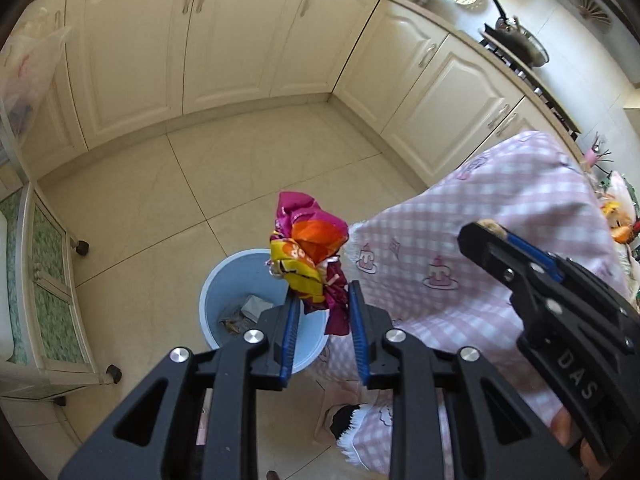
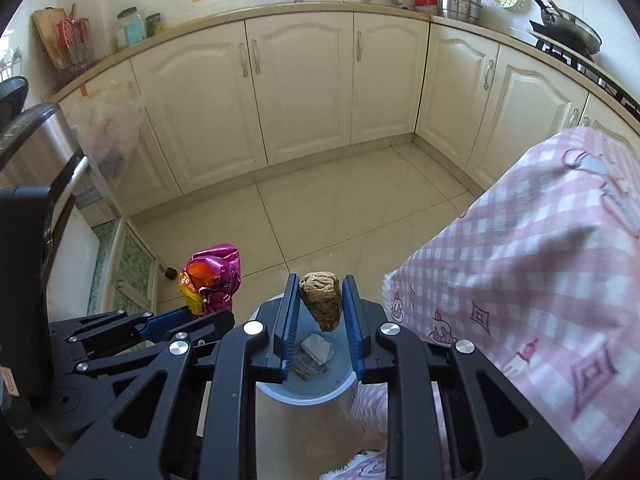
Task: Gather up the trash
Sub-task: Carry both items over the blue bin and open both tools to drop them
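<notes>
Nearest my lens on the left, my left gripper (image 1: 323,300) is closed to a narrow gap on a crumpled snack wrapper (image 1: 310,252), magenta, orange and yellow, which sticks up past the fingertips toward twelve o'clock. Below it, at about seven o'clock from the wrapper, stands the blue bin (image 1: 224,280) on the tiled floor, with paper scraps already at its bottom. To drop well, I judge I should bring the wrapper squarely over the opening before spreading the fingers, since it hangs over the bin's right rim. Further right, my right gripper (image 2: 320,300) is pinched down on a brown crumpled wad (image 2: 321,300), held directly above the bin; that one looks ready to let fall. At three o'clock hangs the pink checked tablecloth (image 2: 520,260).
</notes>
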`<action>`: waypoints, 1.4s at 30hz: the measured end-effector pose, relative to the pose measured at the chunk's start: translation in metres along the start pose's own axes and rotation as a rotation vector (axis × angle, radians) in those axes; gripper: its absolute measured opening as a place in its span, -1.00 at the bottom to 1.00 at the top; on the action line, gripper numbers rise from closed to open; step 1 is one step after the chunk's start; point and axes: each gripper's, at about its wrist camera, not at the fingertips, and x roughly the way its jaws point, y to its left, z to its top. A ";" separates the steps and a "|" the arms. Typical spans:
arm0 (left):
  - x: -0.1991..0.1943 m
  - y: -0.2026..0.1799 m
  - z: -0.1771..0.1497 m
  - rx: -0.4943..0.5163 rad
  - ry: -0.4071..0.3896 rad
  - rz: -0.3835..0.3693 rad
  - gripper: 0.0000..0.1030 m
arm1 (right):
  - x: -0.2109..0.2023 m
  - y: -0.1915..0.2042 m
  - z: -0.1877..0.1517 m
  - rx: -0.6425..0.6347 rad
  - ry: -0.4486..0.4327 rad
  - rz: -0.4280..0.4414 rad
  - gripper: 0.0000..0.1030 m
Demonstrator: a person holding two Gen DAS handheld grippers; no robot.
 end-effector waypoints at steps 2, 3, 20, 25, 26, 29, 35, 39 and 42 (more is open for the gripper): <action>0.009 0.005 0.005 -0.007 0.003 -0.001 -0.46 | 0.007 -0.003 0.000 0.006 0.005 -0.006 -0.61; 0.012 0.006 0.007 -0.016 0.001 0.010 -0.28 | 0.010 -0.004 0.002 0.010 0.009 -0.008 -0.61; 0.011 0.027 0.003 -0.088 -0.020 0.061 0.05 | 0.027 0.001 0.000 0.011 0.057 0.013 -0.60; 0.001 0.031 0.005 -0.096 -0.042 0.063 0.05 | 0.026 0.006 0.006 0.008 0.049 0.023 -0.60; 0.000 0.031 0.006 -0.099 -0.046 0.064 0.05 | 0.026 0.006 0.006 0.008 0.046 0.027 -0.60; -0.006 0.034 0.008 -0.110 -0.063 0.069 0.05 | 0.024 0.010 0.011 0.005 0.025 0.042 -0.41; -0.024 0.031 0.013 -0.109 -0.102 0.080 0.06 | 0.007 0.011 0.018 -0.005 -0.041 0.013 -0.11; -0.040 0.016 0.014 -0.088 -0.127 0.062 0.07 | -0.020 0.001 0.019 0.000 -0.090 -0.025 -0.07; -0.055 -0.003 0.015 -0.057 -0.152 0.042 0.09 | -0.049 -0.010 0.019 0.011 -0.137 -0.060 0.02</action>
